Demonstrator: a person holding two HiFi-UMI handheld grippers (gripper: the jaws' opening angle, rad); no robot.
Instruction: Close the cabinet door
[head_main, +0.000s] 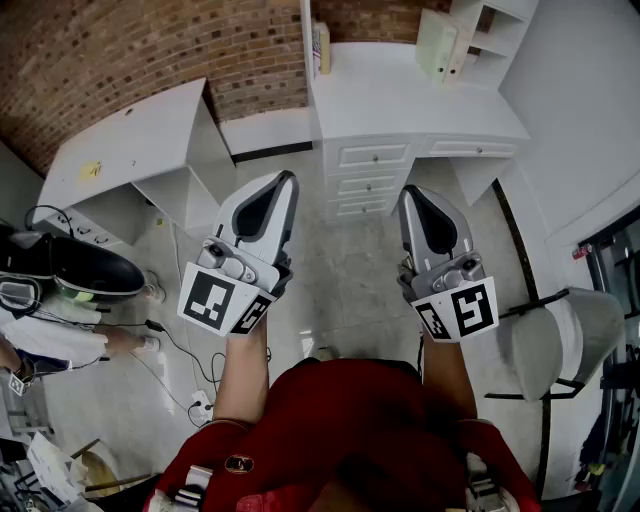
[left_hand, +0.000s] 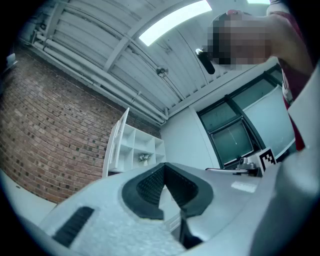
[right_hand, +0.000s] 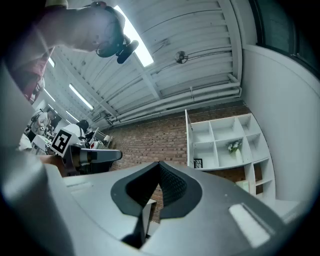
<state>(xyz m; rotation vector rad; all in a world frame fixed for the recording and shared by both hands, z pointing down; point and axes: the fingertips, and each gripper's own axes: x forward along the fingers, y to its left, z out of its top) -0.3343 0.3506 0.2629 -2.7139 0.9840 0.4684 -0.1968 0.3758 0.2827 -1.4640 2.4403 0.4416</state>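
Note:
A white shelf cabinet stands on a white desk against the brick wall. Its tall narrow door stands open, swung out at the cabinet's left side; in the left gripper view the door shows beside the open shelves. In the head view it is the upright white panel at the desk's left end. My left gripper and my right gripper are held side by side over the floor, well short of the desk, tilted upward. Both are shut with nothing between the pads.
Drawers fill the desk front. A second white desk stands at the left. A grey chair is at the right. Another person sits at the left edge, with cables and a power strip on the floor.

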